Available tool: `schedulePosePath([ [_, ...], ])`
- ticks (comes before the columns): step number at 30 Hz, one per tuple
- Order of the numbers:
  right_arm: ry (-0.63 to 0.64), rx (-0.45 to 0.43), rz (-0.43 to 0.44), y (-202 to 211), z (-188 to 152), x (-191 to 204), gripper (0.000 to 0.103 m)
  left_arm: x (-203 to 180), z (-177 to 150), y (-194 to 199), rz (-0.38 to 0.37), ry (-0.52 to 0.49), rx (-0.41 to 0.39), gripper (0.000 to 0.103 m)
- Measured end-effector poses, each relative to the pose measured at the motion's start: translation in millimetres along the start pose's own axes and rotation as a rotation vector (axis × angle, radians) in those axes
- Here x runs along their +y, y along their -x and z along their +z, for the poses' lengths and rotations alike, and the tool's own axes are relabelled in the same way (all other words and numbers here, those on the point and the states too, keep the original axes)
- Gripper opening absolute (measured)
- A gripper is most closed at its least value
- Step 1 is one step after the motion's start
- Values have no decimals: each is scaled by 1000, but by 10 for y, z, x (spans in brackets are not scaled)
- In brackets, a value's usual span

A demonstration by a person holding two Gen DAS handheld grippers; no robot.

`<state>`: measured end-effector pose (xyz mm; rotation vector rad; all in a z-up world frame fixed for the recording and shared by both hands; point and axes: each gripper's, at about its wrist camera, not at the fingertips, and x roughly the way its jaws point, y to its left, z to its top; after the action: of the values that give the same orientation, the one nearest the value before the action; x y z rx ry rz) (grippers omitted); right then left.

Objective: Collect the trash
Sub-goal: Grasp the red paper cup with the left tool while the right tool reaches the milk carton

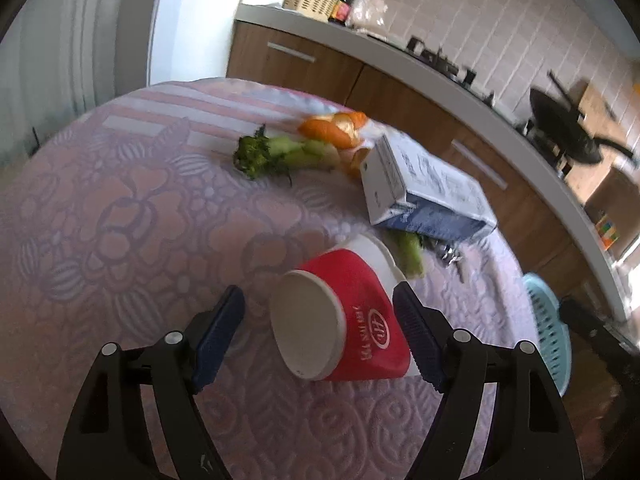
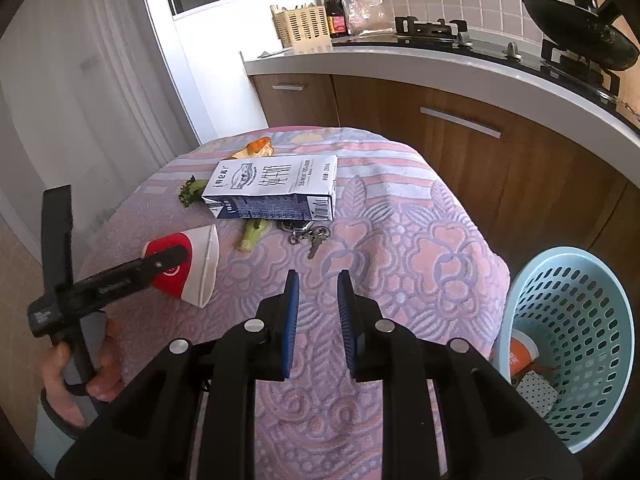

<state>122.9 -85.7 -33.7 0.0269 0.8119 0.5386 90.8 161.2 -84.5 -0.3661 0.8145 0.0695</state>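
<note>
Red paper cup (image 1: pixel 344 320) lies squashed on the bumpy flowered bench (image 1: pixel 120 220).
The left claw (image 1: pixel 320 320) is wide around it; the right claw (image 2: pixel 318 304) is narrow, holding nothing.

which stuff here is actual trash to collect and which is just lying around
Trash job: red paper cup, milk carton, broccoli stalk, second stalk, orange peel, blue basket.

Lying about: keys, wok, sauce bottle.
</note>
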Motion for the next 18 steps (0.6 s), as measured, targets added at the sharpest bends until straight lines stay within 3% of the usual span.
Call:
schedulePosePath([
  [3, 7, 3, 0, -24, 9, 21, 21, -129, -13, -48, 36, -49, 12, 76],
  [6, 19, -9, 2, -48, 59, 58, 51, -181, -28, -53, 32, -66, 12, 66],
  [11, 70, -38, 11, -200, 260, 164, 53, -119, -77, 68, -38, -33, -21, 52],
  [18, 15, 26, 27, -820, 612, 117, 54, -28, -99, 280, -76, -7, -55, 49],
])
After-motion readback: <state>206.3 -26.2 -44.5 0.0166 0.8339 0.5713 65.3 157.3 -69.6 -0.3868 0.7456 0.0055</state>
